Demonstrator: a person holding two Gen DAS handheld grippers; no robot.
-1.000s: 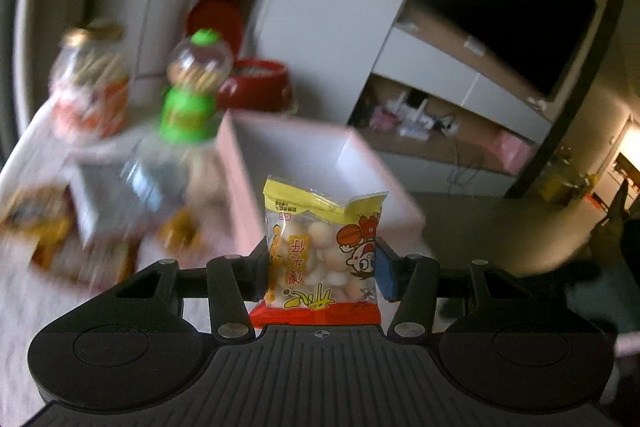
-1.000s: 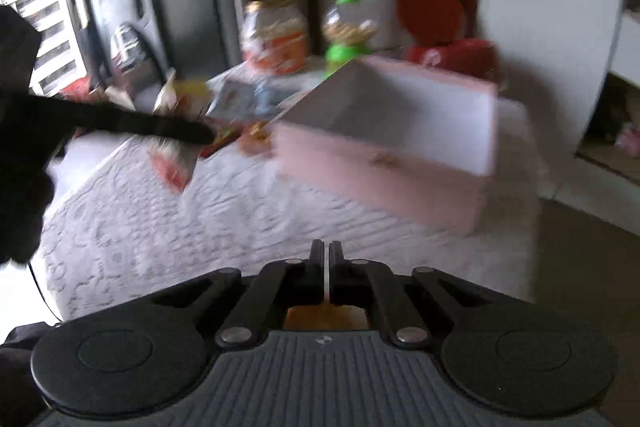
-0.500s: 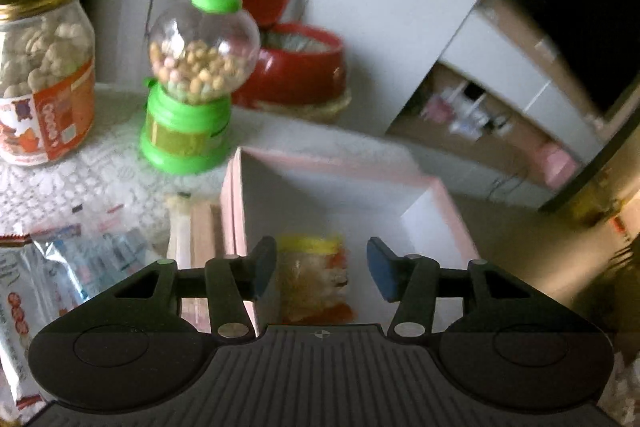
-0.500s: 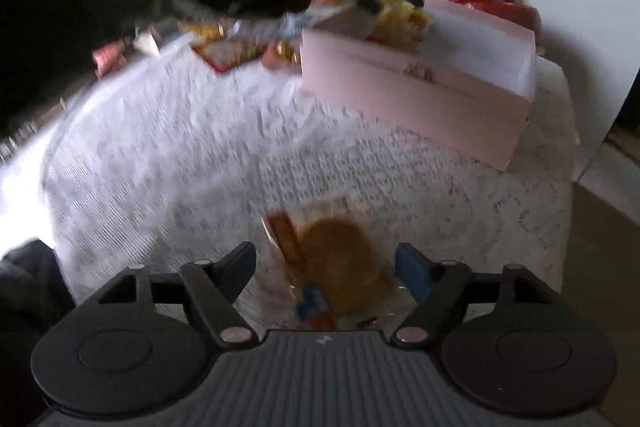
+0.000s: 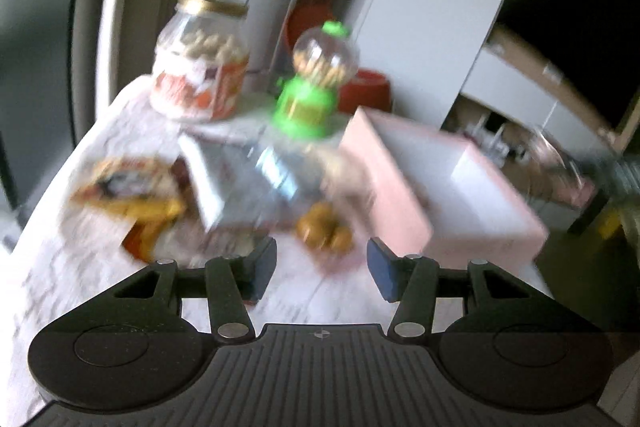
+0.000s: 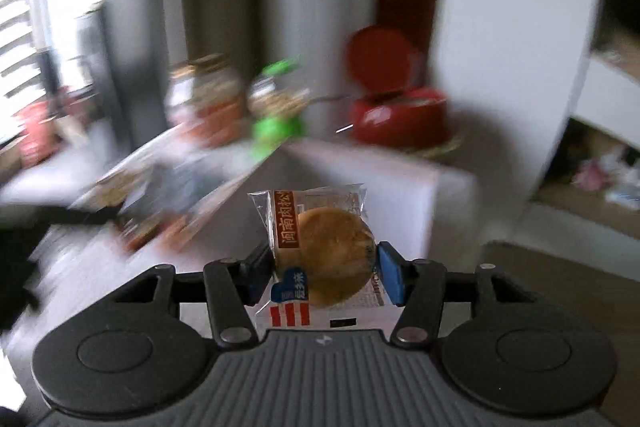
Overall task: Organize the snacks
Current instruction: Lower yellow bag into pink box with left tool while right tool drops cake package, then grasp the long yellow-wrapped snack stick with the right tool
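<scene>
My left gripper (image 5: 322,273) is open and empty above the white lace tablecloth (image 5: 80,267). The pink box (image 5: 404,195) lies ahead to its right, open at the top. Loose snack packets (image 5: 128,195) and small brown cakes (image 5: 324,227) lie blurred to the left of the box. My right gripper (image 6: 324,273) is shut on a clear-wrapped round cake (image 6: 332,255) and holds it up in front of the pink box (image 6: 396,195). The right wrist view is smeared by motion.
A biscuit jar (image 5: 200,67), a green candy dispenser (image 5: 316,83) and a red tin (image 5: 364,91) with its lid up stand at the table's back. White cabinets and a dark screen are to the right. The table edge drops off right of the box.
My left gripper let the yellow snack bag go into the pink box and drew back, open. My right gripper closed on the wrapped cake on the cloth and lifted it.
</scene>
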